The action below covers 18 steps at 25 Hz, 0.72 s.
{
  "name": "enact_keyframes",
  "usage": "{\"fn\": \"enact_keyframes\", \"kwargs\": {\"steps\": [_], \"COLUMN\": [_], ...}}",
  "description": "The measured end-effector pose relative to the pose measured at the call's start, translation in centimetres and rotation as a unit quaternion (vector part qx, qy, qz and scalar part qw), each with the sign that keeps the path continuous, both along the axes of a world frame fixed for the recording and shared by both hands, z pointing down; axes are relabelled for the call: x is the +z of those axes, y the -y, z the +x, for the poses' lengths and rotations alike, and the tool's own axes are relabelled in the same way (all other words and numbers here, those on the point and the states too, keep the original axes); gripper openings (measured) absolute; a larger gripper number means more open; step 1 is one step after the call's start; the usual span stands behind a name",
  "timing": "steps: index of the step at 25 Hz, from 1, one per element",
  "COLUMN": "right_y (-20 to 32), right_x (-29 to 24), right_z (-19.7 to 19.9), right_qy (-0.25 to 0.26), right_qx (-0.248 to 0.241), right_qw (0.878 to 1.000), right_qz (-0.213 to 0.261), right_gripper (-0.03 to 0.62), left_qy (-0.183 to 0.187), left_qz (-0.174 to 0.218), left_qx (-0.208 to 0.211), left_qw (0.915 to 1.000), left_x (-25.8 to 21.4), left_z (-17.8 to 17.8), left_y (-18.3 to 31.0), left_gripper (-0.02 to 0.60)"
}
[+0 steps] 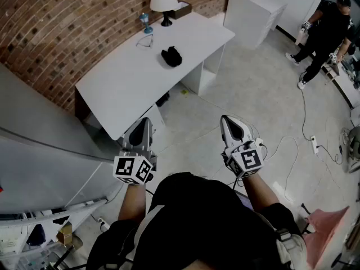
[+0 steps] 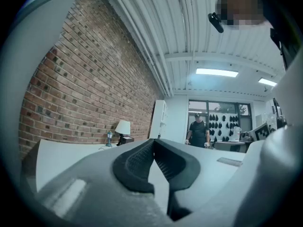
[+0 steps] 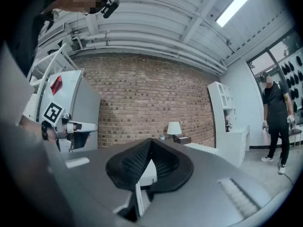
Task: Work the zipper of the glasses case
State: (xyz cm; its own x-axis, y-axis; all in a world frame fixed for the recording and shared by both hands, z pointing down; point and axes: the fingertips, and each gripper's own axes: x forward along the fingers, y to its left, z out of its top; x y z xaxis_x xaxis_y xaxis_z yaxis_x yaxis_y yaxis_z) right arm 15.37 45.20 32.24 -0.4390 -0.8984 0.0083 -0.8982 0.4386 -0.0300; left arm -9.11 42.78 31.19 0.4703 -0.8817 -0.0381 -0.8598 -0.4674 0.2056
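The left gripper (image 1: 144,124) and the right gripper (image 1: 227,122) are pointing level, each pressed together and holding nothing. The black glasses case (image 1: 171,56) is lying far off on the white desk (image 1: 124,83). Zipper work is not starting yet; I think stepping closer is coming first.

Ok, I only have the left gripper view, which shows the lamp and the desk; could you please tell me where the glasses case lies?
Observer: The black glasses case lies on the white desk, below the lamp in the head view.
Operator: Is anything beside it?
Observer: A pair of glasses lies apart from it, toward the brick wall.
Operator: And the right gripper?
Observer: The right gripper is shut with nothing between its jaws.
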Motion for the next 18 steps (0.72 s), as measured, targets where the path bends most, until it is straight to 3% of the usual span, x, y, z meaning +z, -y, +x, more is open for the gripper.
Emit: {"fn": "enact_keyframes", "kwargs": {"steps": [8, 18], "right_y": [0.2, 0.0], "right_x": [-0.5, 0.2], "right_z": [0.3, 1.7], "right_qy": [0.005, 0.051], "right_qx": [0.007, 0.038], "right_qw": [1.0, 0.998], "right_qz": [0.003, -0.006], "right_gripper": [0.003, 0.003], "left_qy": [0.007, 0.005], "left_qz": [0.0, -0.016], "left_qx": [0.009, 0.032], "left_qw": [0.9999, 0.9994], "left_x": [0.1, 1.2], "left_z": [0.6, 1.5], "left_y": [0.1, 0.0], "left_gripper": [0.002, 0.003]}}
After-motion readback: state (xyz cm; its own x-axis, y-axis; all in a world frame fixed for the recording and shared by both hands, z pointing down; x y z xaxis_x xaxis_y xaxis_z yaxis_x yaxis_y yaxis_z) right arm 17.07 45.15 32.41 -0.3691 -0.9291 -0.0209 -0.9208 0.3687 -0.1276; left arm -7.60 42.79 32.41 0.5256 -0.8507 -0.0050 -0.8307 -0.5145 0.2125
